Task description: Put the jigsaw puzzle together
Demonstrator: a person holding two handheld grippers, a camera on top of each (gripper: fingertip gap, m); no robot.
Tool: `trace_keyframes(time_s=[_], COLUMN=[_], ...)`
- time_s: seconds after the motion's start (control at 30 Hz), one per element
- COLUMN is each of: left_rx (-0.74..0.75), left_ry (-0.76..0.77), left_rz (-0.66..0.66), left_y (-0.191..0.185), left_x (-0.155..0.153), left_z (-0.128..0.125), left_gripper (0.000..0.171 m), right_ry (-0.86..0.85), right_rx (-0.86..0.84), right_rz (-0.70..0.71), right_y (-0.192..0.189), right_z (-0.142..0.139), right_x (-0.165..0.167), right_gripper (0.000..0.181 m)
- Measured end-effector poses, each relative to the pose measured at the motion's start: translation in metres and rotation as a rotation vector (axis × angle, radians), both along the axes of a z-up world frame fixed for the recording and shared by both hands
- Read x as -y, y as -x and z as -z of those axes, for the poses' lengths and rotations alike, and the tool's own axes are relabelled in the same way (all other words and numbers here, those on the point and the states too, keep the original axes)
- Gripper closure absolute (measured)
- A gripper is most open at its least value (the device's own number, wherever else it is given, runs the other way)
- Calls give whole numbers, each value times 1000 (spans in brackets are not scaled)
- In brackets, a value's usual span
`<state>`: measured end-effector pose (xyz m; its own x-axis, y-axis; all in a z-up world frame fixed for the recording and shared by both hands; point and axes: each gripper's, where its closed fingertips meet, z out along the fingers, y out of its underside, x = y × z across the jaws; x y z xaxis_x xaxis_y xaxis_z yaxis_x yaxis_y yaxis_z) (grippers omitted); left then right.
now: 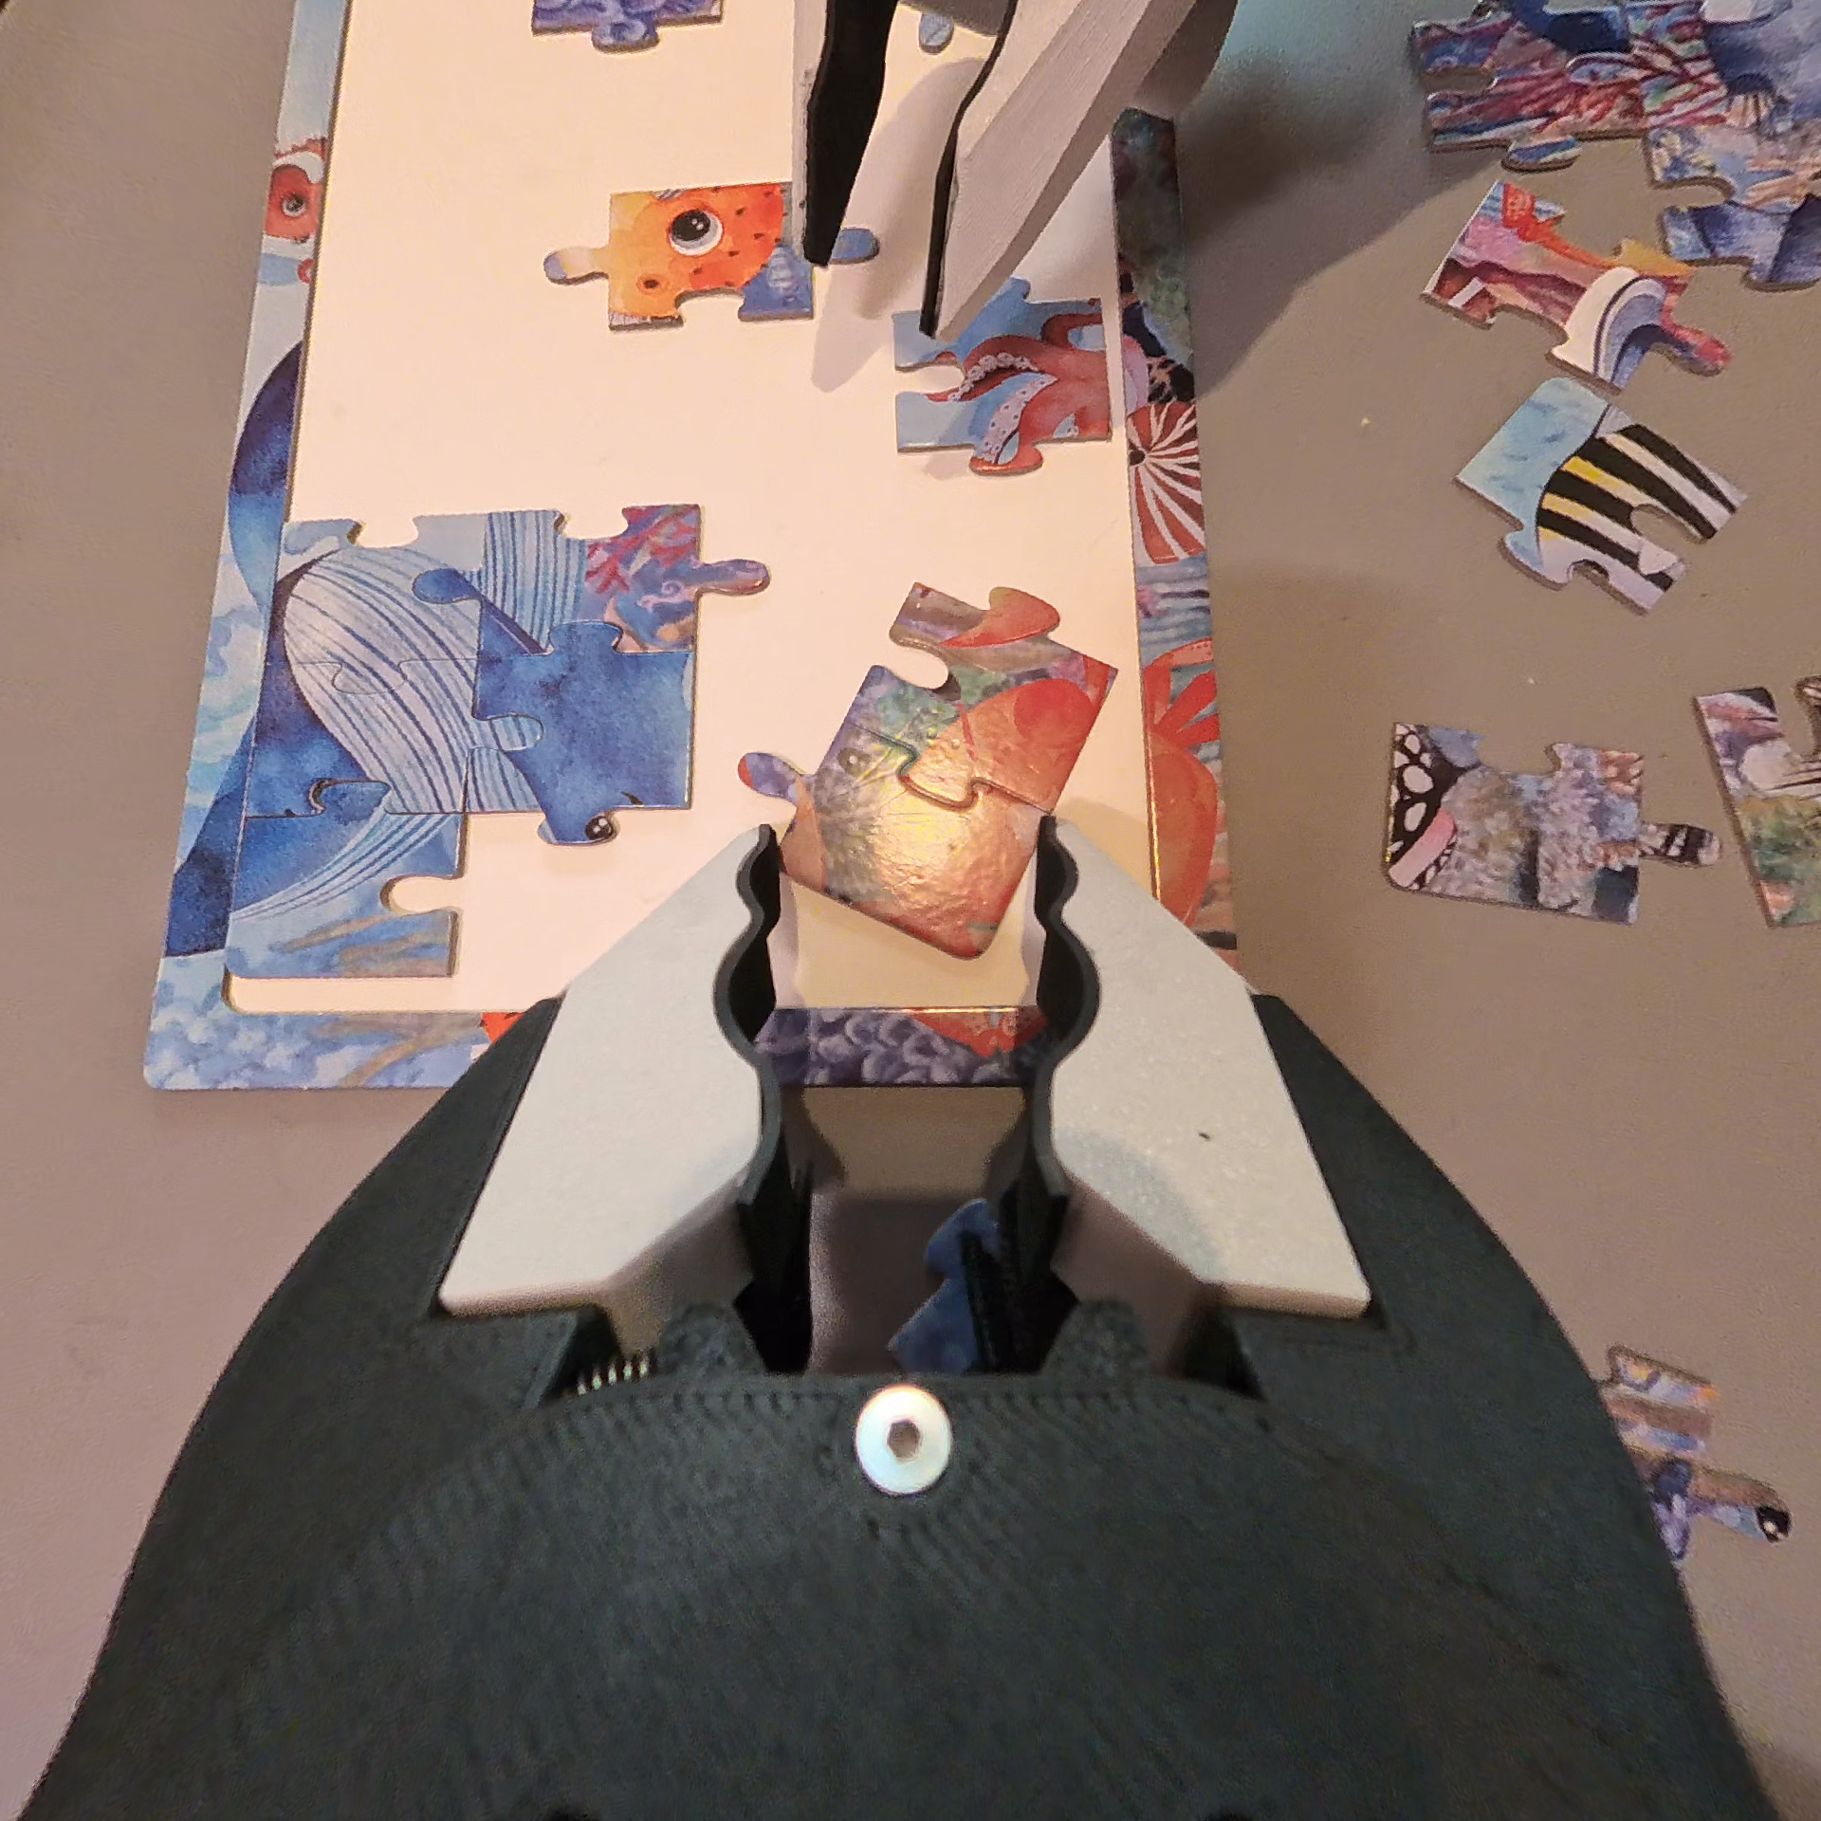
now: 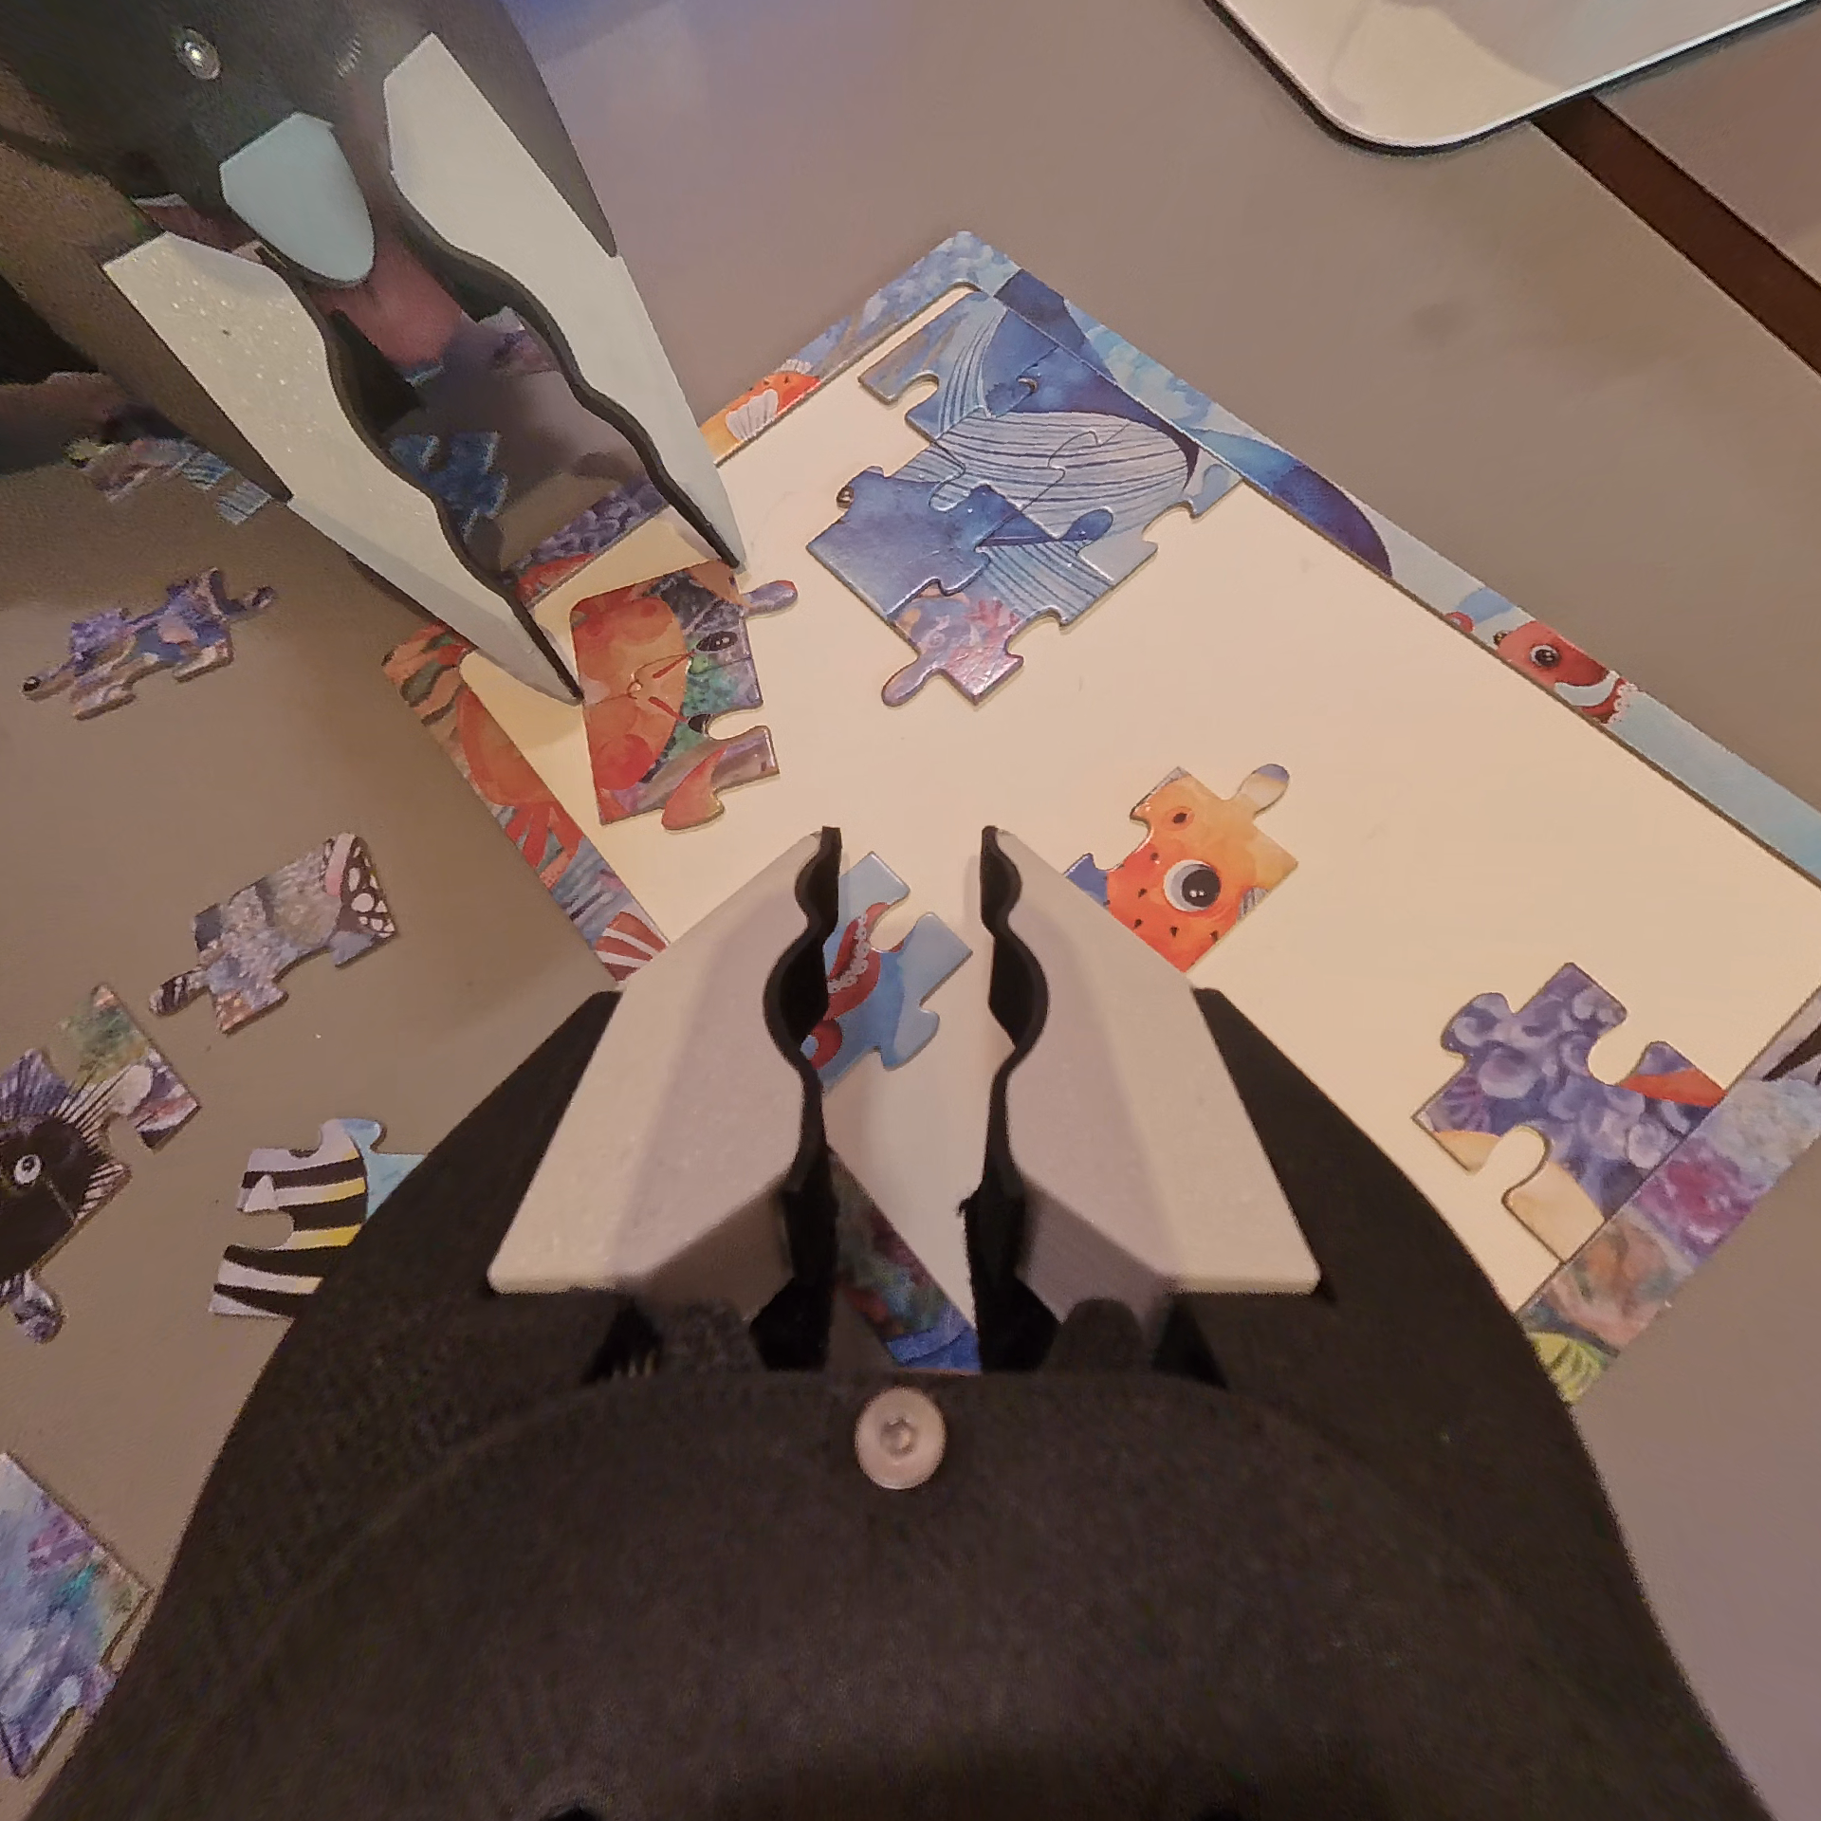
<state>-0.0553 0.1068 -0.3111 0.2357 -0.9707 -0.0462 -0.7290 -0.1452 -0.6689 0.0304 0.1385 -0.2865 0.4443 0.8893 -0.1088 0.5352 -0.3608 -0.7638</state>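
Jigsaw puzzle tray point(image 1: 325, 414) lies on the grey surface point(image 1: 1429, 1133), partly filled. Left gripper point(image 1: 907, 847), spread open, straddles the tilted orange crab cluster point(image 1: 946, 778). Right gripper point(image 2: 909, 847), also open, hovers over the octopus piece point(image 2: 887, 966).

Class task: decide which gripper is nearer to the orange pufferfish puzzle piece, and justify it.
Right. The right gripper hangs over the octopus piece just beside the orange pufferfish piece; the left gripper straddles the crab pieces, farther down the tray.
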Motion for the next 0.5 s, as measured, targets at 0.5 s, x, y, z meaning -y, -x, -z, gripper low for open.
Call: trace_keyframes(time_s=[0.5], left_rx=[-36], left_ry=[-292], left_rz=[14], left_y=[-5], left_x=[6], left_z=[-26], left_gripper=[155], right_ry=[125], right_rx=[-92], right_rz=[-115], right_y=[26], right_z=[-3], right_x=[29], right_gripper=[146])
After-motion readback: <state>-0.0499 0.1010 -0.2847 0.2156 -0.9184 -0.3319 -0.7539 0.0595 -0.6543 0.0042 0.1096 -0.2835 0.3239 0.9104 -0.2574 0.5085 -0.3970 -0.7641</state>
